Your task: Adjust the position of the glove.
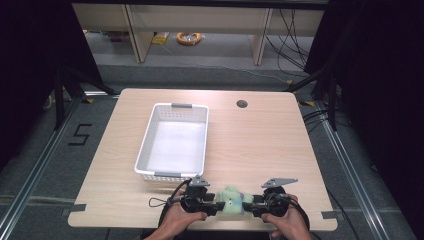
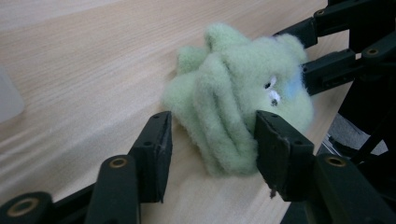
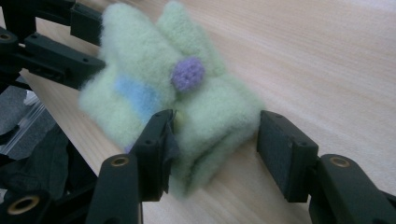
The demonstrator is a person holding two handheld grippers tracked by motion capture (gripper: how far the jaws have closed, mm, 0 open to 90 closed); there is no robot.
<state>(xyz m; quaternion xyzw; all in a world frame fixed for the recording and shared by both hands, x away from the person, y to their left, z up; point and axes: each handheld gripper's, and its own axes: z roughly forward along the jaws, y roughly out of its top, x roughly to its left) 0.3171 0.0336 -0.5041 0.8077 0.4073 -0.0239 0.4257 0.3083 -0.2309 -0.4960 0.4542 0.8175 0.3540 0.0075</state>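
A pale green fuzzy cloth item (image 1: pixel 231 199), bunched into folds, lies on the wooden table (image 1: pixel 260 145) near its front edge. It has a light blue patch (image 3: pixel 135 95) and a small purple knitted ball (image 3: pixel 187 73). My left gripper (image 1: pixel 220 206) comes at it from the left. In the left gripper view the cloth (image 2: pixel 233 93) sits between the jaws (image 2: pixel 212 140), with both pads against its folds. My right gripper (image 1: pixel 247 204) faces it from the right. One of its pads (image 3: pixel 159 140) touches the cloth, and the other pad (image 3: pixel 280 149) stands clear of it.
A white perforated plastic basket (image 1: pixel 172 106) stands on the left middle of the table, just behind my left hand. A round cable hole (image 1: pixel 242 104) sits near the table's far edge. Shelving and cables are on the floor beyond.
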